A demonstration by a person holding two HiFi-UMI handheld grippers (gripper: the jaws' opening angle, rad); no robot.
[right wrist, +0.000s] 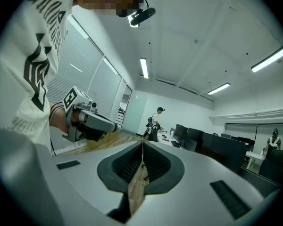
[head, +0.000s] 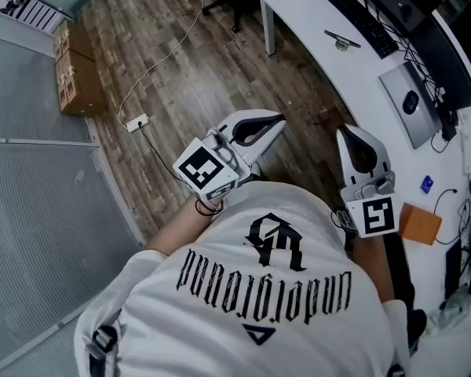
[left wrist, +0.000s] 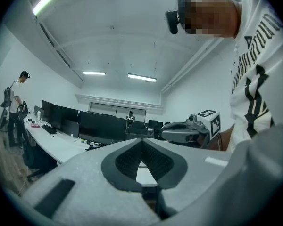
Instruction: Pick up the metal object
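Note:
I hold both grippers in front of my chest, raised off the floor and desk. In the head view my left gripper [head: 276, 122] points out over the wooden floor, and my right gripper [head: 344, 132] points at the edge of the white desk [head: 314, 45]. My left gripper [left wrist: 142, 141] has its jaws met at the tip with nothing between them. My right gripper [right wrist: 142, 145] is shut the same way and holds nothing. Each gripper view shows the other gripper beside it. I cannot pick out the metal object for certain; a thin dark item [head: 341, 41] lies on the desk.
The curved desk carries a keyboard [head: 361, 18], a silver tray with a mouse [head: 410, 102], an orange pad [head: 420, 223] and cables. Cardboard boxes [head: 74, 73] and a power strip [head: 137, 122] sit on the floor at the left. Other people stand far off by rows of monitors [left wrist: 99, 126].

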